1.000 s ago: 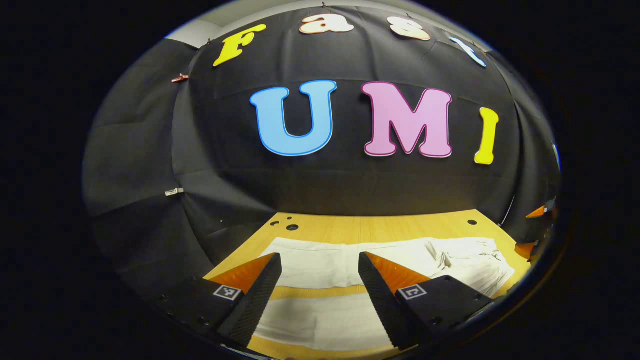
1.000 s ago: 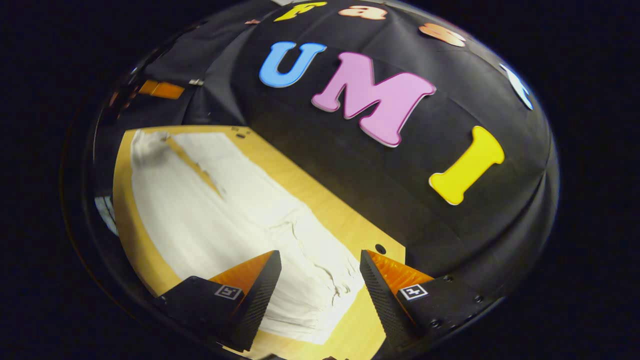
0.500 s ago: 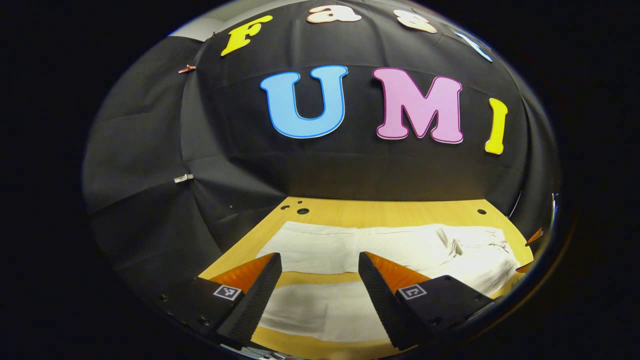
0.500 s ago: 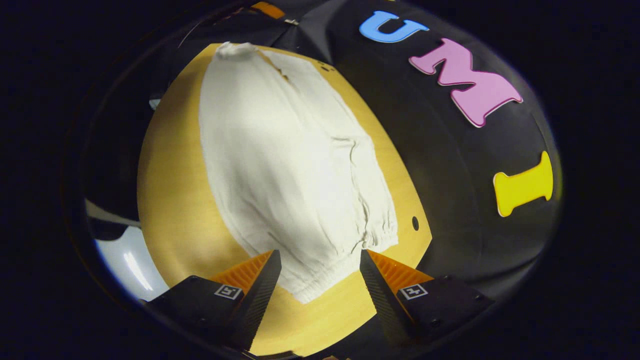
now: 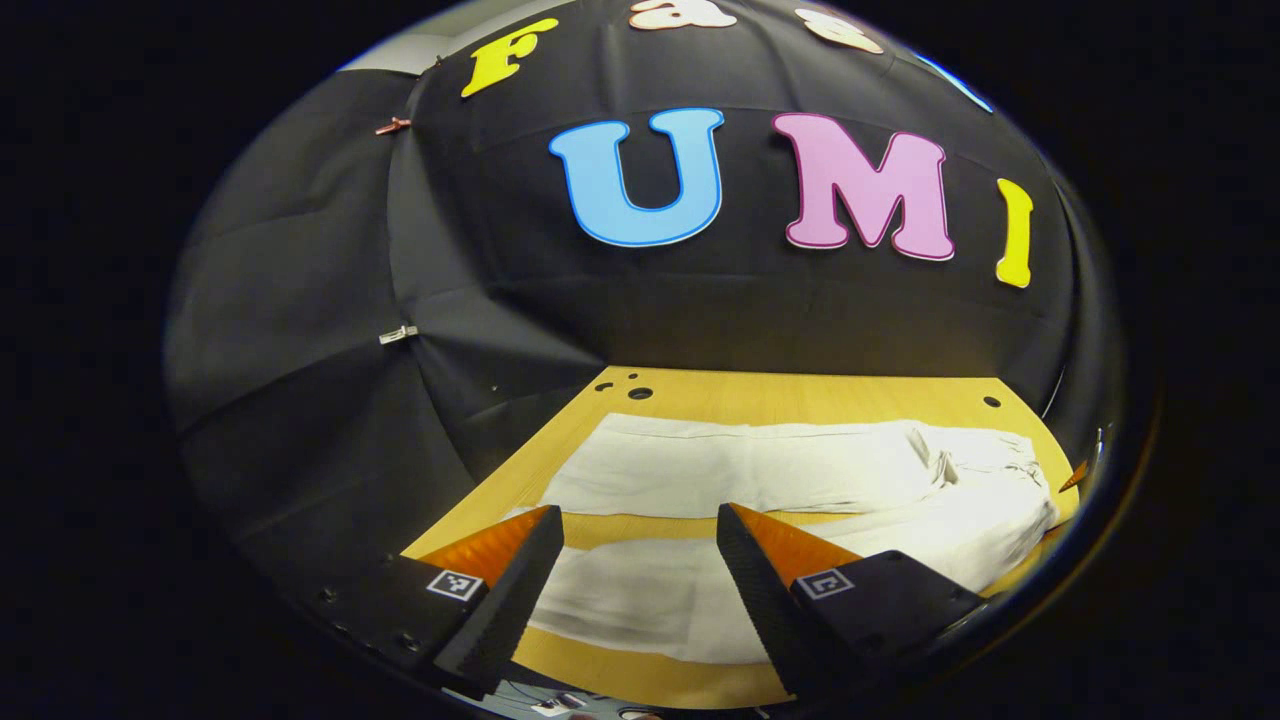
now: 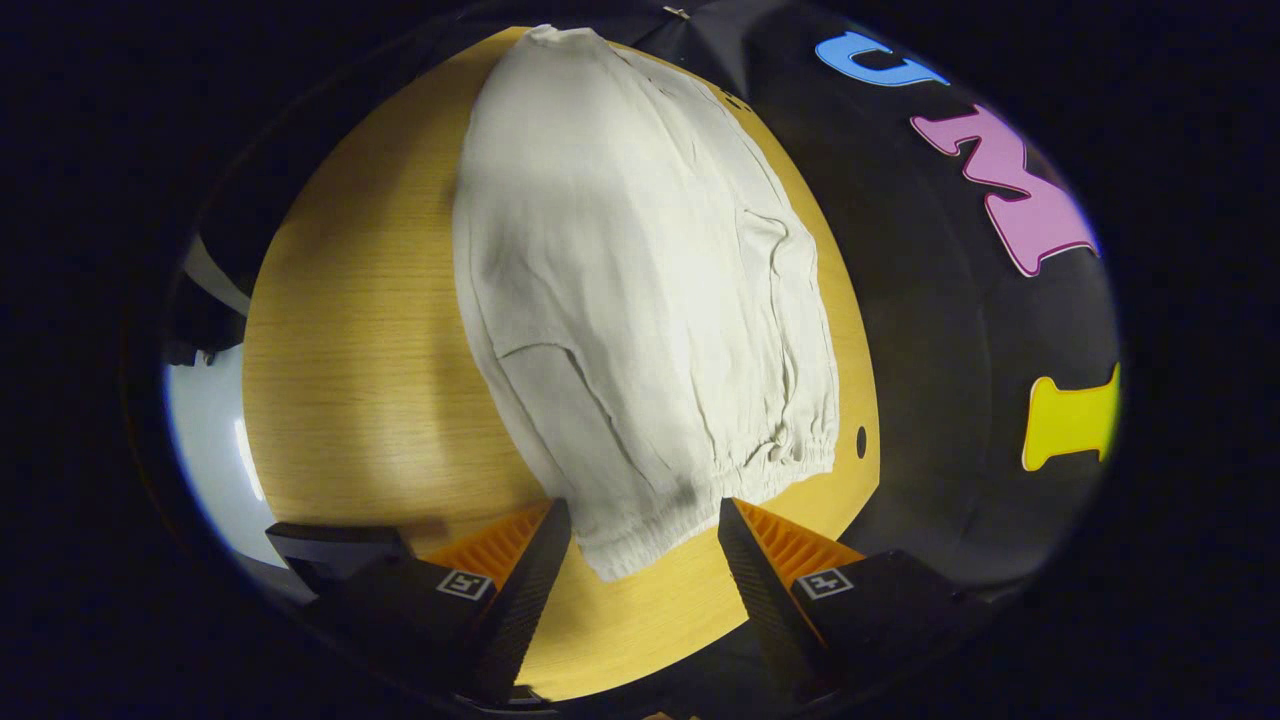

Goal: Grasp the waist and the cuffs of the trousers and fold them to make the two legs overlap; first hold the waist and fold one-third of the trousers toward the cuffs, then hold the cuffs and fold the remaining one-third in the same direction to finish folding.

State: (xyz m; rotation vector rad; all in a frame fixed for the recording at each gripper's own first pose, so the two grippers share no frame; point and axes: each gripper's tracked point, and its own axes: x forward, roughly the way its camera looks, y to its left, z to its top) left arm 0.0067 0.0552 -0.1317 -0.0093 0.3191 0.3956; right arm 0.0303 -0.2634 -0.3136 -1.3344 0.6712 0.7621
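White trousers (image 5: 760,470) lie flat on a wooden table (image 5: 800,395), both legs spread side by side with a strip of wood between them. In the left gripper view the cuffs (image 5: 590,480) are on the left and the gathered waist on the right. My left gripper (image 5: 640,570) hovers open above the near leg's cuff end, holding nothing. In the right gripper view the trousers (image 6: 640,280) stretch away from me, with the elastic waist (image 6: 740,480) nearest. My right gripper (image 6: 640,560) is open just above the waistband's near corner, not touching it.
The table's (image 6: 350,380) far edge meets the black cloth wall, with small round holes (image 5: 640,393) near its corners. Bare wood lies to the left of the trousers in the right gripper view. A pale floor (image 6: 210,440) lies beyond the table's left edge.
The right gripper has swung down and closer over the waist, which now sits between its fingers. The left gripper has tipped slightly downward, so more of the table shows.
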